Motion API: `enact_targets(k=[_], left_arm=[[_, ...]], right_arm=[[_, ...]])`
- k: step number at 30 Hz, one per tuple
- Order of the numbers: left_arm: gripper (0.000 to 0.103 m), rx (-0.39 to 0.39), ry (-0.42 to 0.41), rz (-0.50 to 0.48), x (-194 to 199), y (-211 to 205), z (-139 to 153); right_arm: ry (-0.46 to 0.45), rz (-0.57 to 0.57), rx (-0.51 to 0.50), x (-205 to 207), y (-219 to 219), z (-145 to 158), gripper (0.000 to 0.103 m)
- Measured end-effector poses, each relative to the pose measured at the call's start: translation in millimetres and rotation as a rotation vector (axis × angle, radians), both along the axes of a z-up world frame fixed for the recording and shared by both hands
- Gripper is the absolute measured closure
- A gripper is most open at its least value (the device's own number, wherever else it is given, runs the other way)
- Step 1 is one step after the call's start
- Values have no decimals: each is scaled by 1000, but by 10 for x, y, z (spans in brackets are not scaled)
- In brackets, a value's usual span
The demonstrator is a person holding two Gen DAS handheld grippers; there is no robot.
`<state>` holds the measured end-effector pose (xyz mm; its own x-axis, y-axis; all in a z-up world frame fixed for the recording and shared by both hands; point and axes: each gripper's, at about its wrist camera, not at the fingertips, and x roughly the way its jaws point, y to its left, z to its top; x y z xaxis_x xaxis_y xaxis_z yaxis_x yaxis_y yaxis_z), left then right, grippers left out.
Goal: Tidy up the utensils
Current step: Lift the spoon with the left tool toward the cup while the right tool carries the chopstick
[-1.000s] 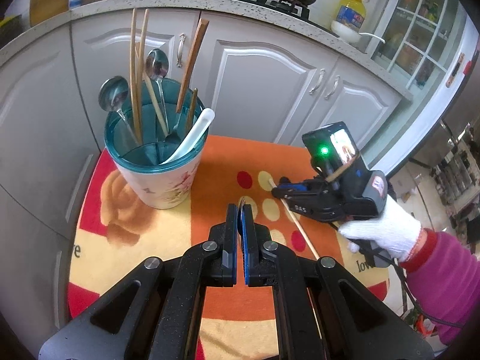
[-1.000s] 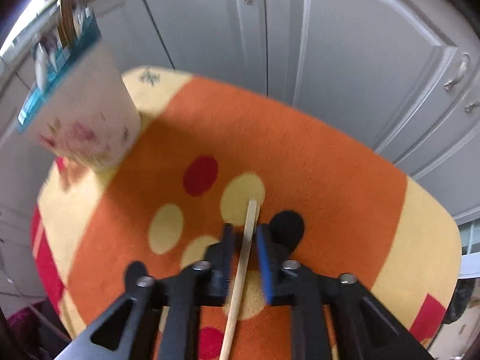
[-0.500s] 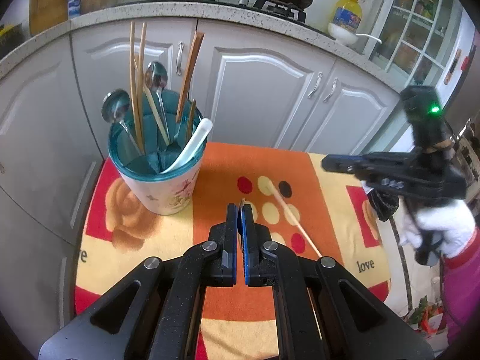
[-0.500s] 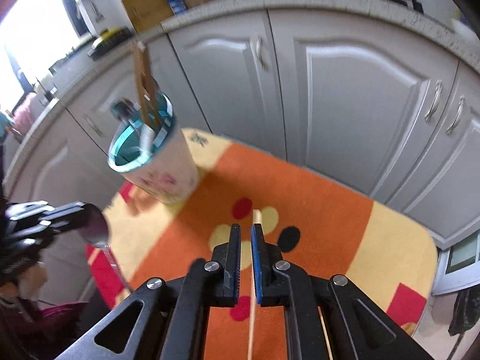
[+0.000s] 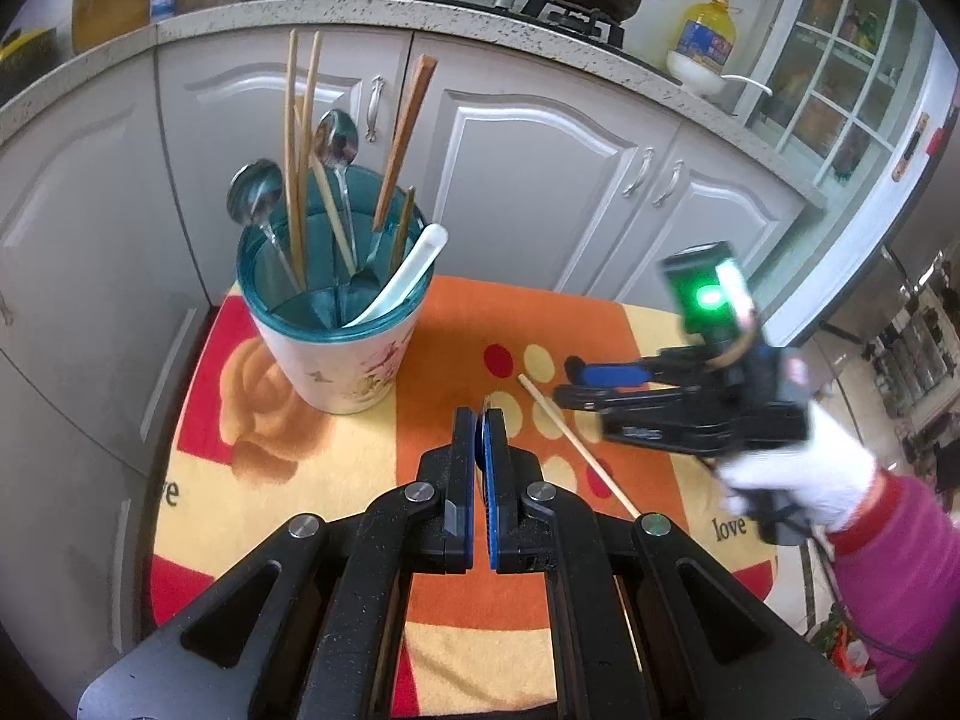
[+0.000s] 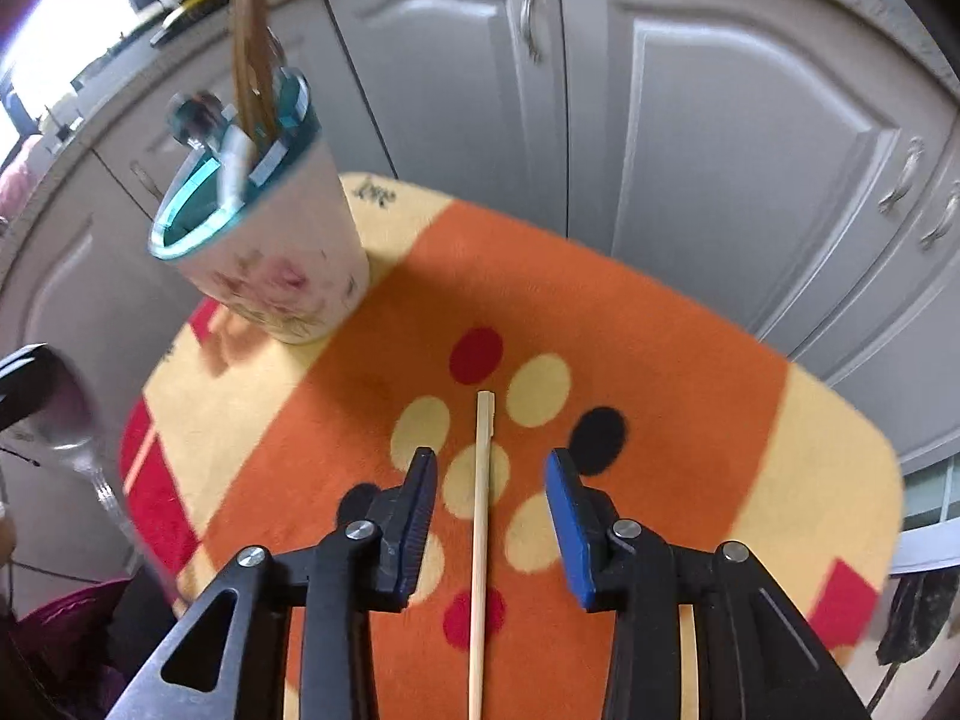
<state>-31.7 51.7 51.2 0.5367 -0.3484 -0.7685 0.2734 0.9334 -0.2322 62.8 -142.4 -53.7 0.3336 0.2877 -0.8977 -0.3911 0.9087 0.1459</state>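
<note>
Utensil holder (image 5: 336, 324) stood near the far left corner of the patterned mat (image 5: 252, 516), teal-rimmed, upright; it carried steel spoons (image 5: 255, 198), several chopsticks (image 5: 294, 150) and a white ladle-like spoon (image 5: 402, 276), which compartment each sat in I could not tell.

Left gripper (image 5: 480, 450) hung over the mat's near middle, jaws clenched; in the right wrist view a blurred spoon (image 6: 66, 420) showed at the left edge by a dark gripper body, probably nipped in those jaws, though the blur left that uncertain.

One loose chopstick (image 6: 480, 528) lay flat on the mat's orange middle band, on the dotted patch, running from the middle toward the near edge, well apart from the holder.

Right gripper (image 6: 489, 516) hovered above that stick, jaws opening, the stick in line between them but untouched by either pad; gloved hand (image 5: 792, 480) behind it, over the mat's right side.

Step in hand, as I judged it: pick-up of the last loose chopstick.

Next move called for: lowering until the pads bracket the stick, closing squarely across its thin shaft, lifting, then carrying it left to the holder and dropping it in tip-down; a thin stick on pile fabric could roll or slip from the pads.
</note>
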Motion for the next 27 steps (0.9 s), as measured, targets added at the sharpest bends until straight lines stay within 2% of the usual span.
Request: enact_targets(k=[2, 5, 6, 9, 17, 23, 27], left_arm=[[102, -2, 7, 4, 22, 15, -22], [102, -7, 13, 12, 47, 31, -42], [102, -8, 14, 14, 50, 36, -45], [102, -10, 16, 18, 61, 63, -49], [102, -30, -15, 43, 96, 233, 146], [102, -28, -70, 69, 83, 354, 413], [102, -27, -98, 89, 99, 454, 590]], right_arm=[[20, 2, -15, 93, 84, -136, 74], [55, 17, -61, 223, 197, -341, 88], [26, 34, -76, 219, 242, -343, 93], [36, 56, -68, 201, 253, -305, 96], [-63, 12, 162, -124, -181, 475, 96], [-158, 27, 242, -336, -276, 991, 96], [-201, 49, 248, -387, -160, 1166, 97]])
